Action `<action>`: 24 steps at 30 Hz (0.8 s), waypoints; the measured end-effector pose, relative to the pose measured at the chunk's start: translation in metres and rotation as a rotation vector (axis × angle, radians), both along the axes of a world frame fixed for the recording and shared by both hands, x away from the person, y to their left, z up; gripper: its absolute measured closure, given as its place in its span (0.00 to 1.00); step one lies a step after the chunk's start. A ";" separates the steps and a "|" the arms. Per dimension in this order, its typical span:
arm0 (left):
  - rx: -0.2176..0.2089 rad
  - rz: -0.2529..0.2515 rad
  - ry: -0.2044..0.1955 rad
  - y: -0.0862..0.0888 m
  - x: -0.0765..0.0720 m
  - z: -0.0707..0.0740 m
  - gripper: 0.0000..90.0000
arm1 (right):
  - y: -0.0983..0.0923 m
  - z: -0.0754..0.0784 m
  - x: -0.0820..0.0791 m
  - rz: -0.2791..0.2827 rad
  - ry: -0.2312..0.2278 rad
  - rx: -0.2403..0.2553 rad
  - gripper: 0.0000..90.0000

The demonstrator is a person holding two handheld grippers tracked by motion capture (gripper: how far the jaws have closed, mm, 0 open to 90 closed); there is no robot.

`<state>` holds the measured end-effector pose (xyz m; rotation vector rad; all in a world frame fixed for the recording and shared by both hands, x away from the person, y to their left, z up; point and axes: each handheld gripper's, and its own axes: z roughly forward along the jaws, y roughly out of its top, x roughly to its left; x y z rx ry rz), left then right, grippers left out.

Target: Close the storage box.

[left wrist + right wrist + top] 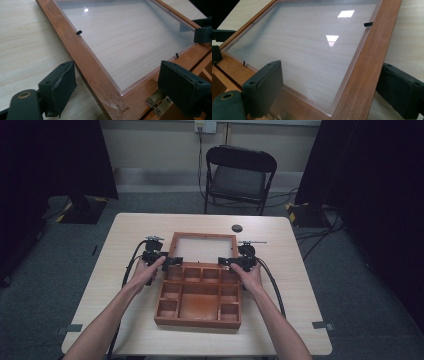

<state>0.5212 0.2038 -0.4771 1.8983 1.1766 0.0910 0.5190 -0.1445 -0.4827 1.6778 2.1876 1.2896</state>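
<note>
A brown wooden box with several compartments sits mid-table. Its lid, a wooden frame around a clear pane, lies flat on the table behind it, joined by a brass hinge. My left gripper is at the lid's left hinge corner. It is open, with one jaw outside the frame rail and one over the hinge edge. My right gripper is at the right hinge corner, also open. Its jaws stand either side of the right rail.
A small dark round object lies on the light wooden table behind the lid. A black folding chair stands beyond the far edge. Cables trail from both grippers along my forearms, and dark curtains flank the room.
</note>
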 end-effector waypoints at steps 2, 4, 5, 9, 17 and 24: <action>-0.004 -0.001 0.001 0.001 0.000 -0.001 0.16 | 0.000 0.000 0.000 -0.003 0.002 -0.003 0.11; -0.004 0.000 0.005 0.001 0.000 -0.001 0.16 | 0.000 0.000 0.000 -0.002 0.001 -0.003 0.11; -0.004 0.000 0.005 0.001 0.000 -0.001 0.16 | 0.000 0.001 0.000 -0.003 0.000 -0.004 0.11; 0.008 0.015 0.009 -0.001 -0.002 0.001 0.16 | 0.000 0.001 -0.001 -0.006 -0.004 -0.014 0.11; -0.031 0.020 0.033 0.001 0.000 -0.003 0.16 | 0.001 0.002 -0.002 -0.009 -0.005 -0.021 0.11; -0.059 0.012 0.046 0.001 0.000 -0.003 0.18 | 0.003 0.005 -0.004 -0.012 -0.038 -0.051 0.12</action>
